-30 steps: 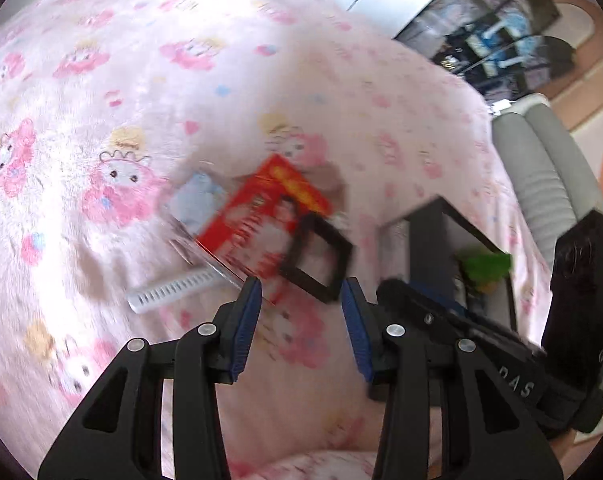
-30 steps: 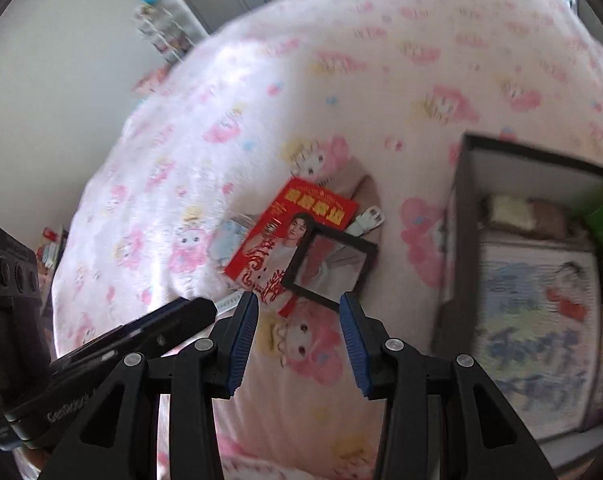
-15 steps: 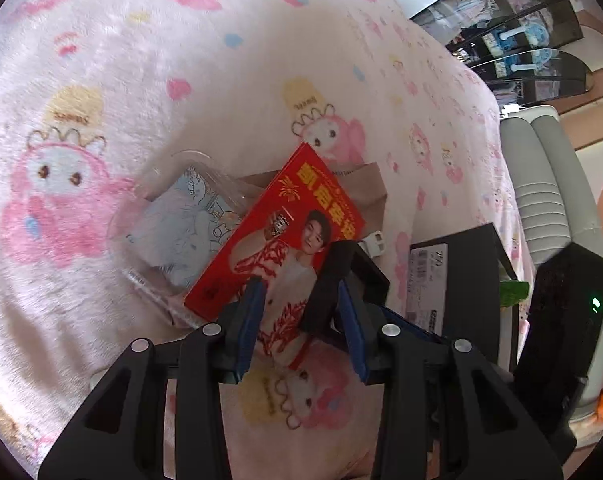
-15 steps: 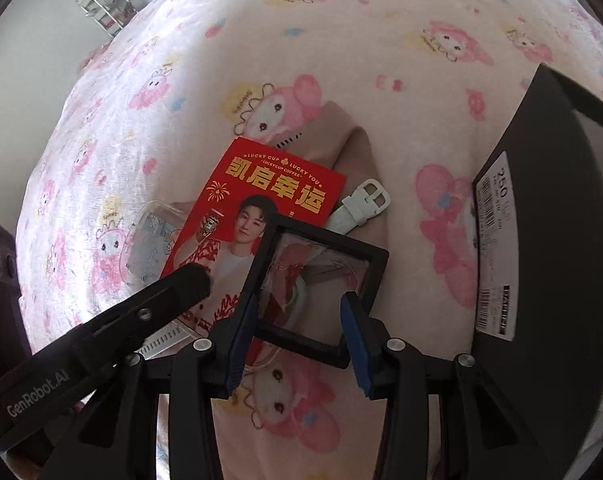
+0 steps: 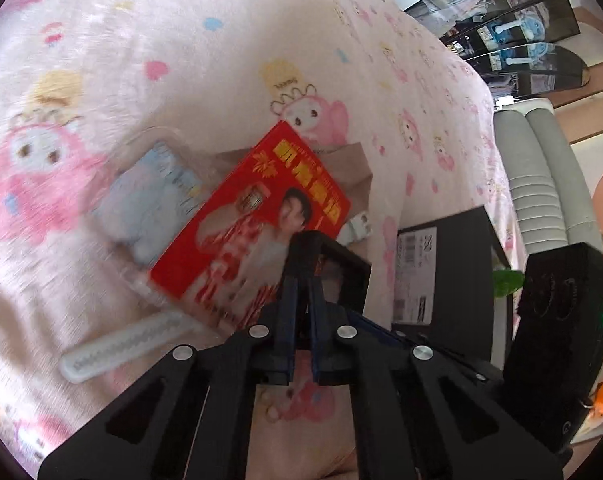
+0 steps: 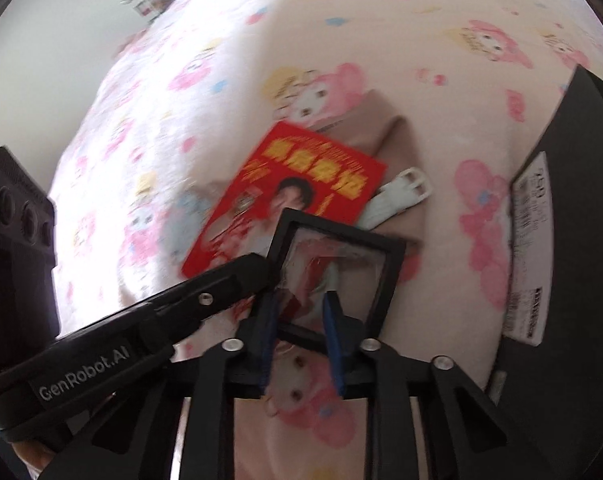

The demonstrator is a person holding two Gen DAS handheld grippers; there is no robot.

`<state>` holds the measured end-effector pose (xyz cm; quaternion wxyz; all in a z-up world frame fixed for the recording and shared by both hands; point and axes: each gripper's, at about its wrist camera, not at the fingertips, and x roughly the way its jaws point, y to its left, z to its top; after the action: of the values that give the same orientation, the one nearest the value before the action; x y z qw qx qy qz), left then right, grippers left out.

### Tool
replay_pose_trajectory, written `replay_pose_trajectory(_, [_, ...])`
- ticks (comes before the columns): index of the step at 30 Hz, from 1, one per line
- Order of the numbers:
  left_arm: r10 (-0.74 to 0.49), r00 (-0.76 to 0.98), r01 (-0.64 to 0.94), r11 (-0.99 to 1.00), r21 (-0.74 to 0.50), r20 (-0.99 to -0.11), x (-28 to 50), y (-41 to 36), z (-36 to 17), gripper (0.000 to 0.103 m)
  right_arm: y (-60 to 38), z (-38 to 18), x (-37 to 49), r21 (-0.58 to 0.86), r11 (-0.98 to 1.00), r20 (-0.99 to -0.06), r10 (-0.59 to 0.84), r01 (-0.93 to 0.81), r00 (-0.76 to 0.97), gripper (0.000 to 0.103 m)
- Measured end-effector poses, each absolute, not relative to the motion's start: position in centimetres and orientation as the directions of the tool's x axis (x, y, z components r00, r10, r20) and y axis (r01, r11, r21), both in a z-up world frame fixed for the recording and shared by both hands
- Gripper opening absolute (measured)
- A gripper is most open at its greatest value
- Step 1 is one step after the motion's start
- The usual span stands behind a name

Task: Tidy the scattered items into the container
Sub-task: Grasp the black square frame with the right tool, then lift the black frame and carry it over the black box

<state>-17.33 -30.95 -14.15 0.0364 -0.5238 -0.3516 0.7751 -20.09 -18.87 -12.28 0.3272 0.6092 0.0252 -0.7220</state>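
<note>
A black square frame case (image 6: 337,268) lies on a red printed packet (image 6: 297,188) on the pink bedspread. My left gripper (image 5: 301,316) is shut on the frame's left edge (image 5: 301,264); its fingers reach in from the left in the right wrist view (image 6: 237,280). My right gripper (image 6: 299,316) is narrowly open around the frame's near edge. A white strap (image 6: 397,196), a white comb (image 5: 121,356) and a clear packet with a blue toy (image 5: 149,196) lie beside the packet. The black container (image 6: 561,248) stands at the right.
The bedspread (image 5: 181,60) has pink cartoon prints. A brown paper bag (image 6: 377,124) lies under the red packet. A grey ribbed object (image 5: 541,184) and dark shelves (image 5: 513,36) are beyond the bed at the right. The container also shows in the left wrist view (image 5: 449,276).
My left gripper has closed onto the frame's left edge. My right gripper has narrowed around the frame's near edge. Both grippers stayed low over the pile.
</note>
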Motion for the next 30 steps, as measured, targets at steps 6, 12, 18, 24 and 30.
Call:
replay_pose_trajectory(6, [0.436, -0.48, 0.315, -0.724, -0.613, -0.761, -12.8, -31.8, -12.6, 0.002, -18.7, -11.0, -16.0, 0.444, -0.691, -0.858, -0.511, 0.571, 0.05, 0.017])
replay_pose_trajectory(12, [0.389, -0.497, 0.336, -0.738, -0.586, -0.775, -10.5, -33.6, -11.5, 0.002, -16.9, -8.5, -15.6, 0.39, -0.727, -0.862, -0.504, 0.565, -0.053, 0.017])
replay_pose_trajectory(18, [0.374, -0.499, 0.348, -0.74, -0.576, -0.782, -11.7, -34.6, -12.4, 0.011, -14.7, -8.0, -18.1, 0.383, -0.792, -0.866, -0.487, 0.476, -0.115, 0.032])
replay_pose_trajectory(24, [0.477, -0.429, 0.292, -0.73, -0.617, -0.767, -15.0, -32.5, -14.9, 0.015, -17.4, -11.3, -18.7, 0.344, -0.84, -0.908, -0.412, 0.42, -0.081, 0.04])
replay_pose_trajectory(30, [0.511, -0.394, 0.302, -0.713, -0.632, -0.764, -16.2, -32.0, -16.5, 0.017, -17.7, -14.2, -19.9, 0.359, -0.853, -0.916, -0.399, 0.378, -0.03, 0.04])
